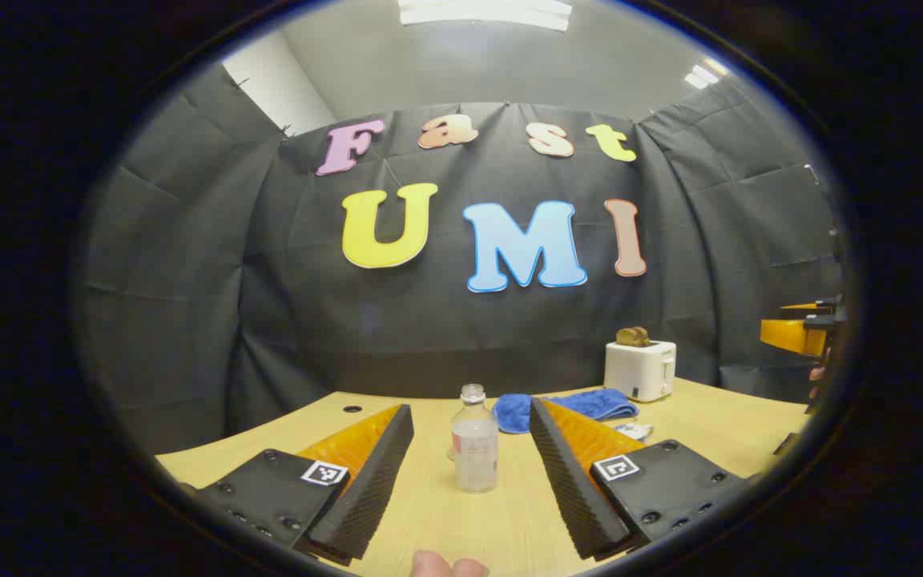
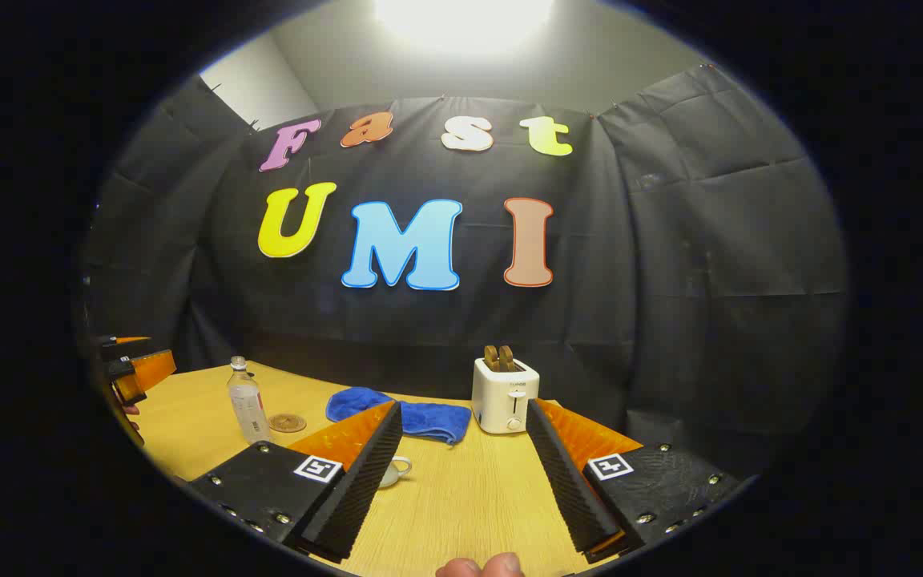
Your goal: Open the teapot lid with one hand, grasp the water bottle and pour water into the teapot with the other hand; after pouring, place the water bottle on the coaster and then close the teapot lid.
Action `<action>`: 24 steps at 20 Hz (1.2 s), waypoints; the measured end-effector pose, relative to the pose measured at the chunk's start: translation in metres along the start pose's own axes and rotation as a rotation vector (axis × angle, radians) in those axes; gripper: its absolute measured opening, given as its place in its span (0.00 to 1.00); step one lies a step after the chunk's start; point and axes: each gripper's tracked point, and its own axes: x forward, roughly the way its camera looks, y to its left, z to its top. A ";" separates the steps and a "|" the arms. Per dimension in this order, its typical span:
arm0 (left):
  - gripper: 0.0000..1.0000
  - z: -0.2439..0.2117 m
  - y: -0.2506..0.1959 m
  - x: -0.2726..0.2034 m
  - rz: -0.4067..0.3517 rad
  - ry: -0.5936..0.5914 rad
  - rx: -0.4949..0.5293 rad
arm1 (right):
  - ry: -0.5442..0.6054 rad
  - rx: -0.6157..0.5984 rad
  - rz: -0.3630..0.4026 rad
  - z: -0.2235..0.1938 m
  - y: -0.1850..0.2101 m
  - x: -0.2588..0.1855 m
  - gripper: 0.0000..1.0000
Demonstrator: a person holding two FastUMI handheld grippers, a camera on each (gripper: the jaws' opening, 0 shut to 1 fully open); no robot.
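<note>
A clear water bottle (image 1: pixel 475 442) with no cap stands upright on the wooden table (image 1: pixel 501 521). It is framed by my left gripper's (image 1: pixel 471 407) open fingers and touches neither. In the right gripper view the bottle (image 2: pixel 247 401) stands at the left, with a round brown coaster (image 2: pixel 286 421) just to its right. A white teapot (image 2: pixel 394 471) peeks out from behind my right gripper's left finger, mostly hidden. My right gripper (image 2: pixel 462 405) is open and holds nothing. The left gripper (image 2: pixel 137 369) also shows at that view's far left edge, and the right gripper (image 1: pixel 798 332) at the left gripper view's far right.
A crumpled blue cloth (image 2: pixel 405 415) lies near the back of the table. Beside it stands a white toaster (image 2: pixel 504 393) with toast in its slots. The cloth (image 1: pixel 570 405) and toaster (image 1: pixel 640 369) sit behind and to the right of the bottle.
</note>
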 end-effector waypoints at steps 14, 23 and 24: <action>1.00 -0.022 -0.007 0.039 -0.012 0.053 -0.025 | 0.067 -0.011 0.001 -0.017 0.020 0.030 0.96; 1.00 -0.030 0.019 0.039 -0.021 0.088 -0.054 | 0.073 -0.017 0.043 -0.005 0.065 0.037 0.95; 1.00 -0.030 0.021 0.039 -0.018 0.091 -0.060 | 0.079 -0.019 0.050 -0.009 0.070 0.039 0.95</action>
